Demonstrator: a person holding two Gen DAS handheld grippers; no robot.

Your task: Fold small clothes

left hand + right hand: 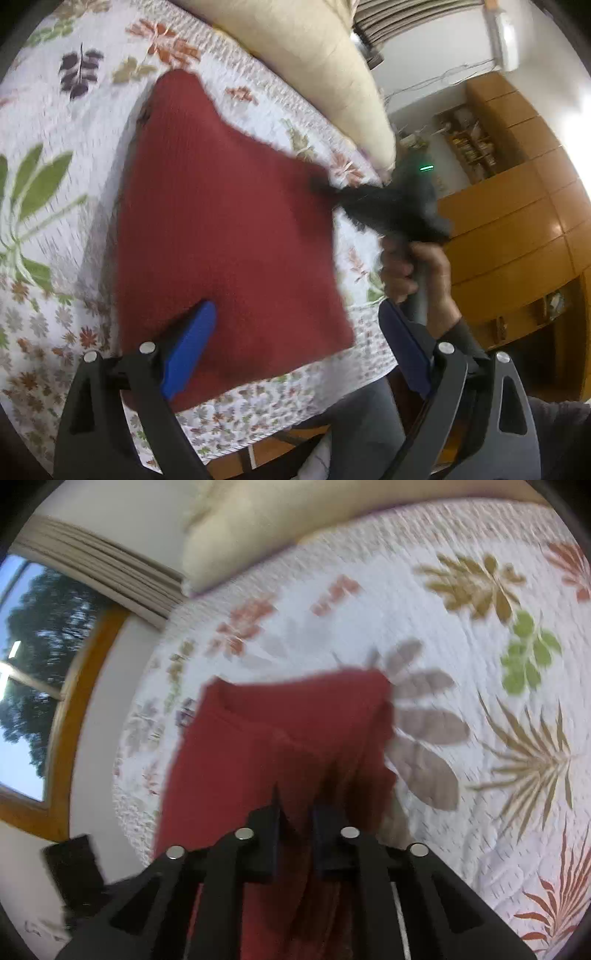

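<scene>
Left gripper [295,332]: blue fingers [188,347] spread wide, nothing between them, hovering near the bed's front edge. Right gripper [295,812]: jaws closed on red fabric, raised. Right hand [417,273] wraps its handle, dark sleeve at the wrist

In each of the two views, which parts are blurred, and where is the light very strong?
Left wrist view: the right gripper at the red garment's edge is smeared by motion; glare on the wooden cabinets. Right wrist view: the floral quilt is streaked; the window is bright, and the garment folds near the fingers are dark.
</scene>
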